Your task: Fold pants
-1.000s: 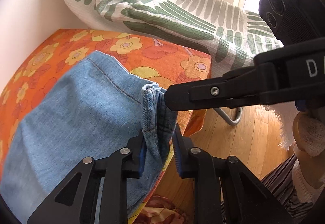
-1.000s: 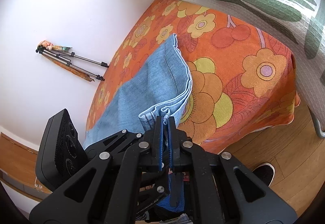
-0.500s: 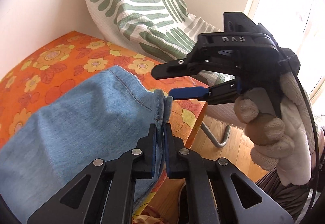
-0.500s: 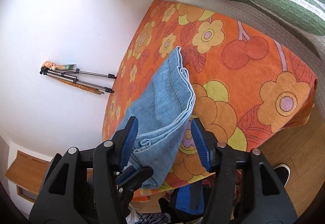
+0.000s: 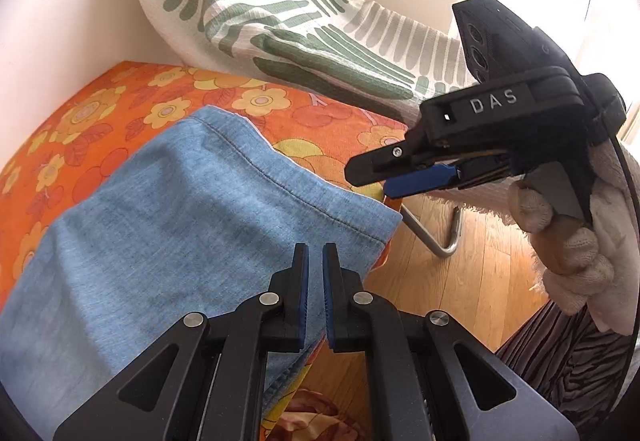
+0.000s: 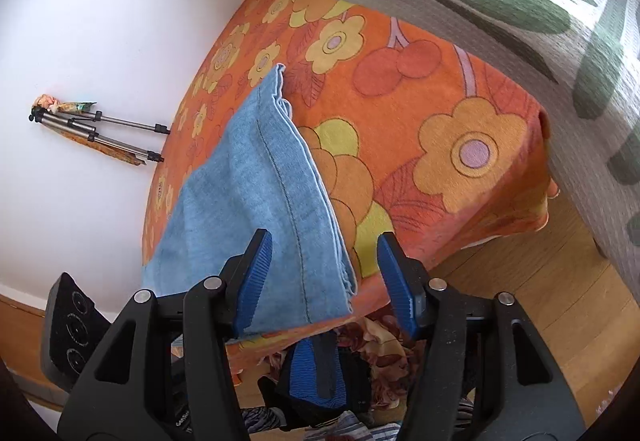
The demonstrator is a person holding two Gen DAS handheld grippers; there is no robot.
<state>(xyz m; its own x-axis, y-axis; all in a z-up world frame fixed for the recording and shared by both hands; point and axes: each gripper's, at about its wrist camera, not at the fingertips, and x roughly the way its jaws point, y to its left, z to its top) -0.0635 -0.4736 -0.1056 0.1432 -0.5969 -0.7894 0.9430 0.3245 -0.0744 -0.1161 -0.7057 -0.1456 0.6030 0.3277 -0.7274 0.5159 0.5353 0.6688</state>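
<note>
Light blue jeans (image 5: 168, 225) lie folded flat on the orange flowered cover, hems at the near corner; they also show in the right wrist view (image 6: 256, 209). My left gripper (image 5: 315, 261) hovers just over the jeans' edge, its jaws nearly together with a thin gap and nothing between them. My right gripper (image 6: 325, 261) is open wide and empty above the hem; in the left wrist view it (image 5: 384, 181) hangs off the corner, held by a gloved hand.
The orange flowered cover (image 6: 460, 145) drapes a low surface by a white wall. A green-and-white leaf-pattern cushion (image 5: 256, 9) leans behind it. A metal chair leg (image 5: 436, 245) stands on the wood floor. A folded tripod (image 6: 96, 129) and clothes (image 6: 340, 369) lie on the floor.
Both grippers have let go of the hem: the right one opened first, then the left released and drew back. The jeans now lie flat instead of pinched up.
</note>
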